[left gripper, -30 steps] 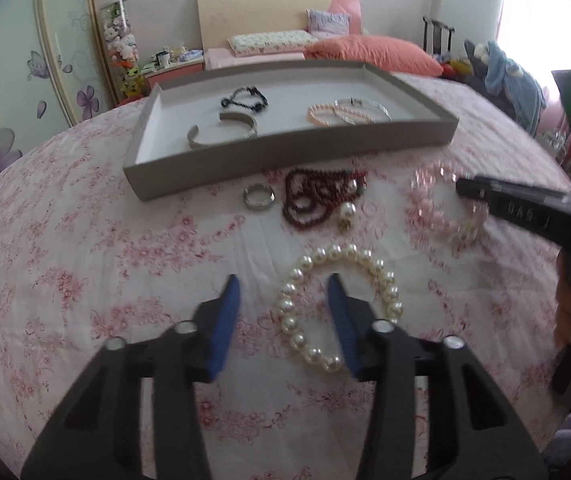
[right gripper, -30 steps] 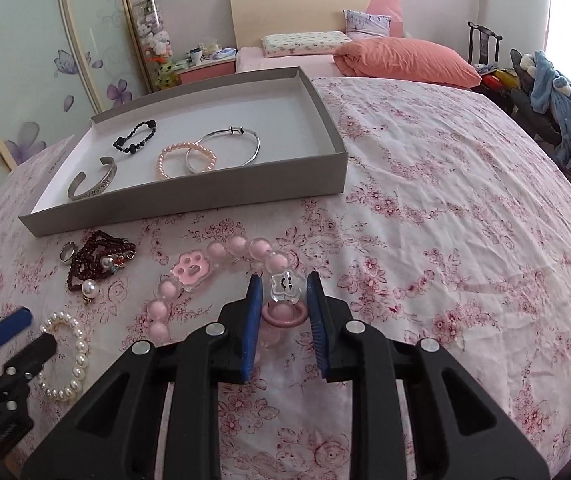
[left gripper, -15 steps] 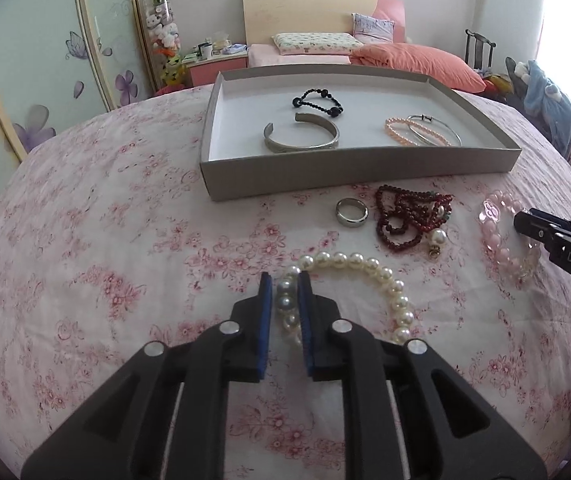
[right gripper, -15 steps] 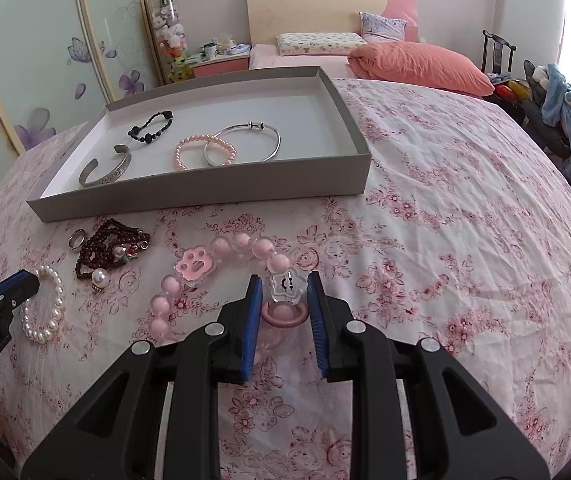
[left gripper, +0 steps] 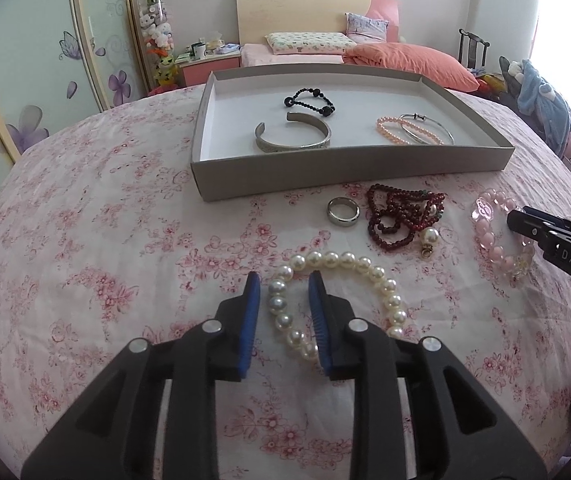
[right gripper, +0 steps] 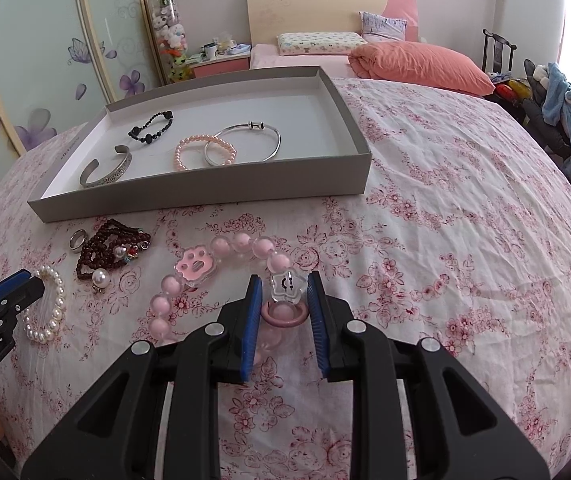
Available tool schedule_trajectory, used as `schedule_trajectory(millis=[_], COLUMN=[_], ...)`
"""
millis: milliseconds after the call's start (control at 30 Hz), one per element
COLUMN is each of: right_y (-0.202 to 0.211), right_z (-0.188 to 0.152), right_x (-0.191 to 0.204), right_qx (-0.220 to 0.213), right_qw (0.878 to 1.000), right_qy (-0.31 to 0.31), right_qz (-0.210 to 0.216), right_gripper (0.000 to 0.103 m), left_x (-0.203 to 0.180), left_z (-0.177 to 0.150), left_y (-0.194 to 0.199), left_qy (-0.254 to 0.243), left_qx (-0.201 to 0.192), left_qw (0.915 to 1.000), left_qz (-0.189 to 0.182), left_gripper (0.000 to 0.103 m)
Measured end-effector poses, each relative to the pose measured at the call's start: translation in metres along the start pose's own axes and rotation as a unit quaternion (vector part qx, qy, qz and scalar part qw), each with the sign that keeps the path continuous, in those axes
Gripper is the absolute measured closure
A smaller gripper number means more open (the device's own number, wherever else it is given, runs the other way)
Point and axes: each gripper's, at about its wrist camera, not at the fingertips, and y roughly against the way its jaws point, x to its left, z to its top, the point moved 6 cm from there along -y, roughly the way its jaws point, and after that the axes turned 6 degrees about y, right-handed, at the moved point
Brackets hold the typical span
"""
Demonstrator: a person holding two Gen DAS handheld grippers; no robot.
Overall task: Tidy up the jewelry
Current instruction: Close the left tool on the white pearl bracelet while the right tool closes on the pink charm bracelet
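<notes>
Left view: the left hand-held gripper (left gripper: 283, 308) straddles one side of the pearl bracelet (left gripper: 337, 300) on the bed (left gripper: 85, 240); its jaws are opening, pads clear of the pearls, after pinching them half a second ago. Beyond lie one ring (left gripper: 343, 211), one red bead string (left gripper: 403, 214) and one tray (left gripper: 345, 170) holding four bracelets.

Right view: the right hand-held gripper (right gripper: 283, 308) is narrowly spread around the pink bracelet (right gripper: 221, 268), unchanged; whether the pads press its charms I cannot tell.
</notes>
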Motion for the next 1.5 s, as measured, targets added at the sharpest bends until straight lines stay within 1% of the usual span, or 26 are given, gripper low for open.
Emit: schedule_trajectory(millis=[67, 133, 233, 333, 700, 767, 900, 1167, 1367, 1500], right_y=[0.000, 0.000, 0.000, 0.000, 0.000, 0.003, 0.020, 0.045, 0.051, 0.061], right_z=[0.000, 0.000, 0.000, 0.000, 0.000, 0.001, 0.003, 0.011, 0.013, 0.014], right_x=[0.000, 0.000, 0.000, 0.000, 0.000, 0.000, 0.002, 0.007, 0.015, 0.016], right_qx=[0.000, -0.001, 0.000, 0.000, -0.003, -0.011, -0.044, -0.093, -0.111, -0.136], right_qw=[1.000, 1.000, 1.000, 1.000, 1.000, 1.000, 0.999, 0.993, 0.991, 0.988], right_qy=[-0.001, -0.002, -0.002, -0.002, -0.003, -0.006, -0.008, -0.023, -0.019, -0.018], right_qz=[0.001, 0.003, 0.002, 0.002, 0.010, 0.020, 0.030, 0.065, 0.070, 0.068], right_gripper=[0.078, 0.078, 0.078, 0.078, 0.079, 0.079, 0.080, 0.080, 0.080, 0.080], left_x=[-0.001, 0.000, 0.002, 0.004, 0.004, 0.005, 0.012, 0.014, 0.014, 0.014], left_z=[0.000, 0.000, 0.000, 0.000, 0.000, 0.001, 0.001, 0.006, 0.010, 0.013], left_y=[0.000, 0.000, 0.000, 0.000, 0.001, 0.001, 0.006, 0.027, 0.038, 0.047], left_qy=[0.000, 0.001, 0.006, 0.009, 0.006, 0.006, 0.023, 0.052, 0.065, 0.073], left_qx=[0.000, -0.001, 0.000, -0.001, -0.001, -0.002, -0.008, -0.034, -0.049, -0.064], left_qw=[1.0000, 1.0000, 1.0000, 1.0000, 1.0000, 1.0000, 0.9995, 0.9963, 0.9940, 0.9920], left_qz=[0.000, 0.001, 0.001, 0.001, -0.001, -0.002, -0.017, -0.060, -0.072, -0.080], left_gripper=[0.078, 0.087, 0.090, 0.092, 0.093, 0.093, 0.093, 0.093, 0.093, 0.093])
